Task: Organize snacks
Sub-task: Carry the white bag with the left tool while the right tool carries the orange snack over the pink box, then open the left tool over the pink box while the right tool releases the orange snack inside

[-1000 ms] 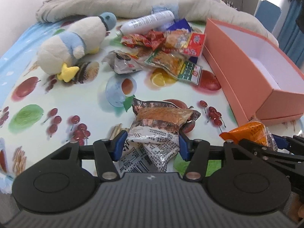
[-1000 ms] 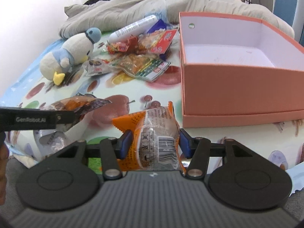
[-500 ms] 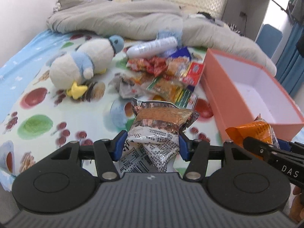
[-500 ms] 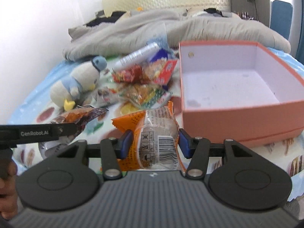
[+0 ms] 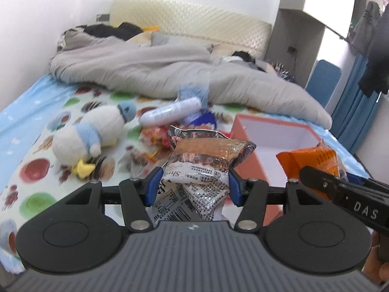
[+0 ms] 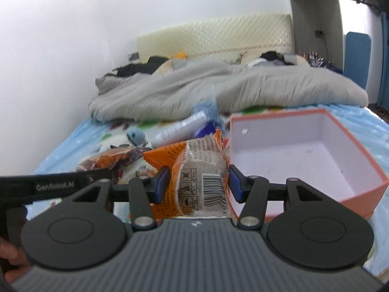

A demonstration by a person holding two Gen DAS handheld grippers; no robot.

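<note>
Two snack packets clamped and lifted, bound for the box.

Left gripper (image 5: 193,186) clamped on the silver shrimp-snack packet (image 5: 206,157), raised off the fruit-print cloth (image 5: 34,168); plush penguin (image 5: 90,133) ahead to its left. Right gripper (image 6: 198,185) clamped on the orange packet (image 6: 194,168), with the open salmon box (image 6: 304,150) just ahead to its right, apparently bare inside. Carrying step, seemingly early in the sorting. Next: swing each packet over the rim, lower, then part the jaws.
</note>
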